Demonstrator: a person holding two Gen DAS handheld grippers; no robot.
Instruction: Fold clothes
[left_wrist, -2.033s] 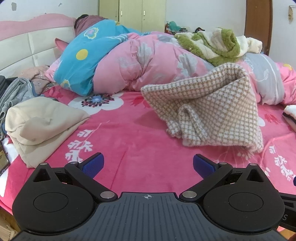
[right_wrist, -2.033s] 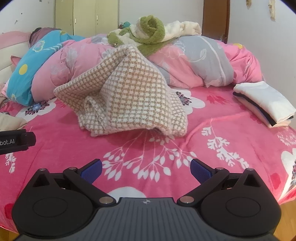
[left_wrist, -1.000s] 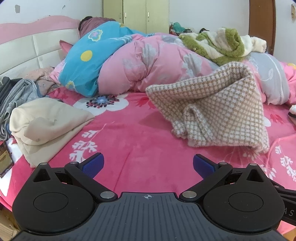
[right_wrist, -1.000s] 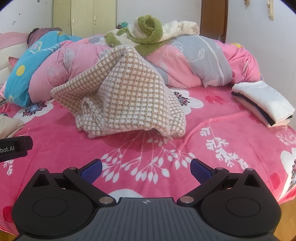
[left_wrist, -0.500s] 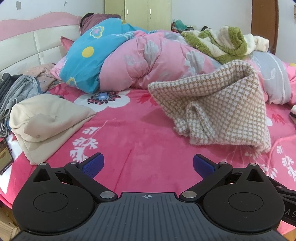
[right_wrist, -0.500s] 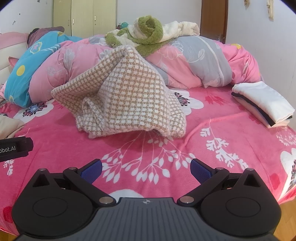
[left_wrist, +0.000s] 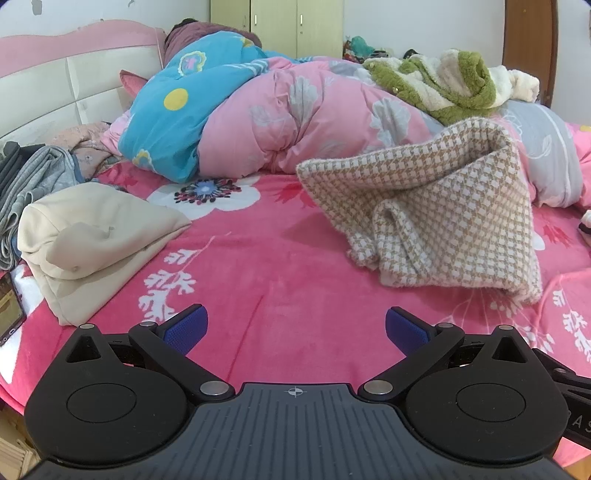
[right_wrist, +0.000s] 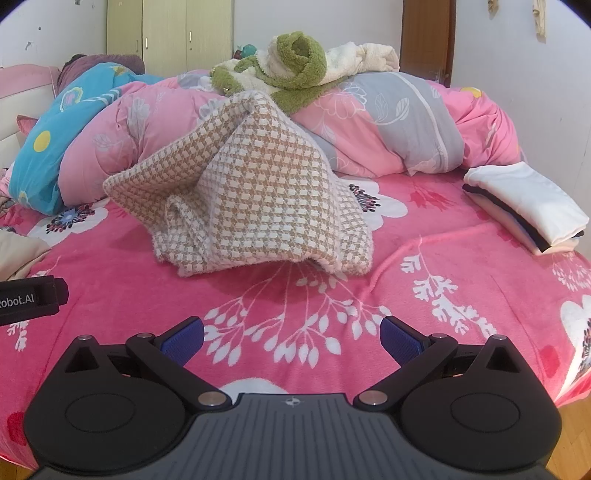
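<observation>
Both my grippers, left (left_wrist: 295, 328) and right (right_wrist: 291, 338), hover empty, fingers wide, facing the crumpled houndstooth garment (right_wrist: 258, 192) for pickup.

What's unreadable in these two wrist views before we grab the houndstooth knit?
- Houndstooth garment: its type; crumpled, no sleeves or collar show in either view.
- Folded white and dark stack: item count; right wrist view shows edges only, left wrist view crops it.
- Device at the bed edge: cropped in left wrist view.
- Left gripper, right gripper: jaws open, empty.
</observation>
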